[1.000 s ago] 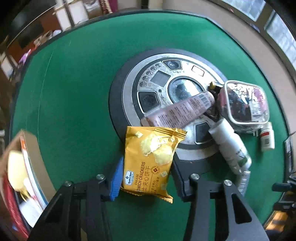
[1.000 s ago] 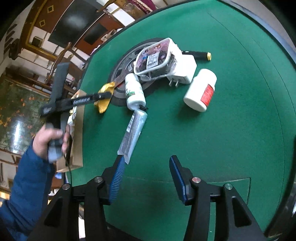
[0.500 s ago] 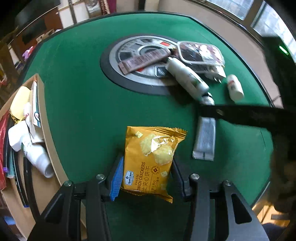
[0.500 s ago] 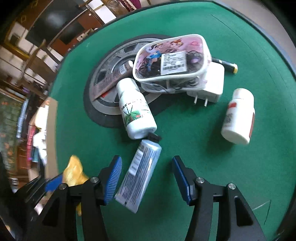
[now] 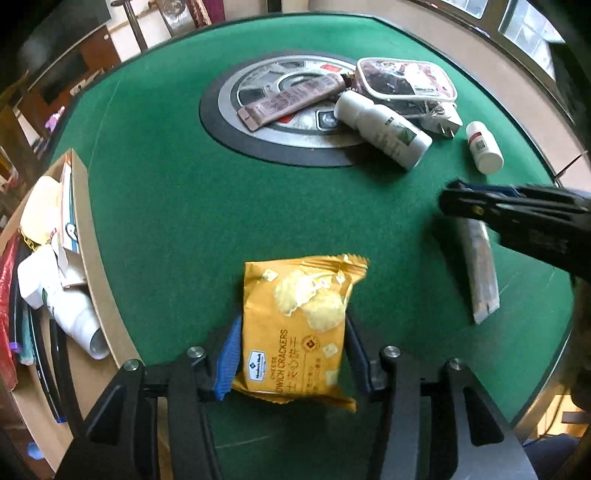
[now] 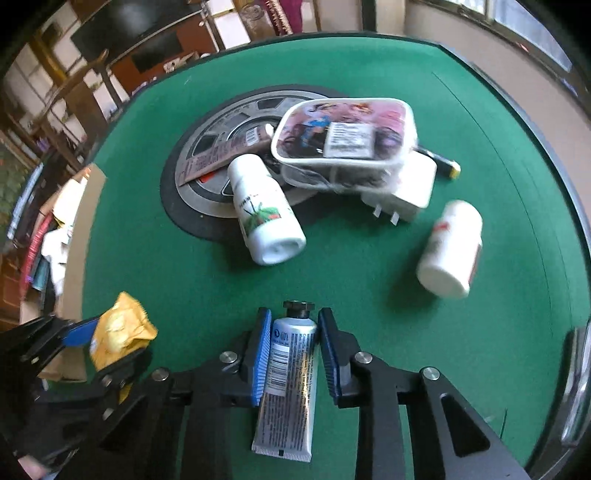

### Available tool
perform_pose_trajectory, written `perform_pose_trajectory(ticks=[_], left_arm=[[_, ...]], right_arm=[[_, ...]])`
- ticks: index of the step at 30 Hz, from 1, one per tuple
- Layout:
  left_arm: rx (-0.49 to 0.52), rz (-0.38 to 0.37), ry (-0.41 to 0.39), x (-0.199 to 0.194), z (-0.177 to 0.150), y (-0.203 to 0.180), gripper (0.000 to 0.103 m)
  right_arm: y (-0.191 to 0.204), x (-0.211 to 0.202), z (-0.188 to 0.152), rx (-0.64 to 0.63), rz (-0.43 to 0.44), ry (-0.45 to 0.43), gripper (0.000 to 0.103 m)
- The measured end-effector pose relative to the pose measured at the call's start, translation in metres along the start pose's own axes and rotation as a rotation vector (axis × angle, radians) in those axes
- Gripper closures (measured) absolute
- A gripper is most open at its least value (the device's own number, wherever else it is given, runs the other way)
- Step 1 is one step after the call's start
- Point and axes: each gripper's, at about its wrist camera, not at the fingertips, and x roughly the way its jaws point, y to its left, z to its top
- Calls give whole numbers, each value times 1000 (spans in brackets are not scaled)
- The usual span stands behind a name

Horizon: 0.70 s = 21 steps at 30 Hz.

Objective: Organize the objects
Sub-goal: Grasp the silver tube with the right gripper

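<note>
With our right gripper (image 6: 290, 354) we have just been closing on the grey tube (image 6: 286, 384); it lies between the fingers, cap ahead, tail trailing behind, so we should squeeze evenly before lifting it off the green worktop (image 6: 369, 277). Our left gripper (image 5: 291, 354) clasps the yellow cracker packet (image 5: 295, 328). Both hands point steeply downward.

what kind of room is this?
Likely a home games or living room: a green felt table with a central metal hub, as on a mahjong table, wooden chairs and windows behind.
</note>
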Motion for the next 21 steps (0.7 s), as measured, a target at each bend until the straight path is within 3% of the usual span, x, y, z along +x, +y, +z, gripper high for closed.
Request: perform_pose_trajectory(ticks=[11, 21], left_arm=[[-97, -67, -118, -25, -21, -2, 58], [-96, -7, -230, -60, -15, -6, 58]], right_arm=[[-5, -37, -23, 6, 78, -55, 76], [19, -59, -14, -70, 123, -124, 76]])
